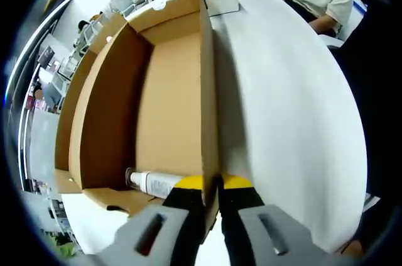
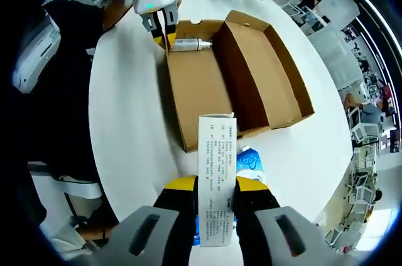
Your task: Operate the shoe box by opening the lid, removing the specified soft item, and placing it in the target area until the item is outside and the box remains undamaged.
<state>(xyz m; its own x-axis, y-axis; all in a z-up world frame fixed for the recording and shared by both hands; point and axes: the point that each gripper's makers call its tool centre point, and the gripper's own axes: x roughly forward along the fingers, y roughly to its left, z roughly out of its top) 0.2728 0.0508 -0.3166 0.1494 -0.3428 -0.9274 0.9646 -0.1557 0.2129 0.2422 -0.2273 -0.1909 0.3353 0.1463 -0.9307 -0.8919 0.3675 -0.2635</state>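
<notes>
Lid open, my left hand-held gripper (image 1: 212, 195) clamps the shoe box (image 1: 169, 96) wall while my right hand-held gripper (image 2: 217, 200) grasps the removed paper packet (image 2: 217, 178), placement remaining.

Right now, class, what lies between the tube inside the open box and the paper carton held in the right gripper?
In the right gripper view, only bare cardboard floor and the box end wall lie between the tube and the carton clamped in the right gripper.

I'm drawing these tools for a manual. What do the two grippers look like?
Both match: the left gripper and right gripper each have two black jaws capped with yellow tips, rising from pale grey bases with slotted openings. Seen from the right gripper view, the left gripper carries a white housing on top.
</notes>
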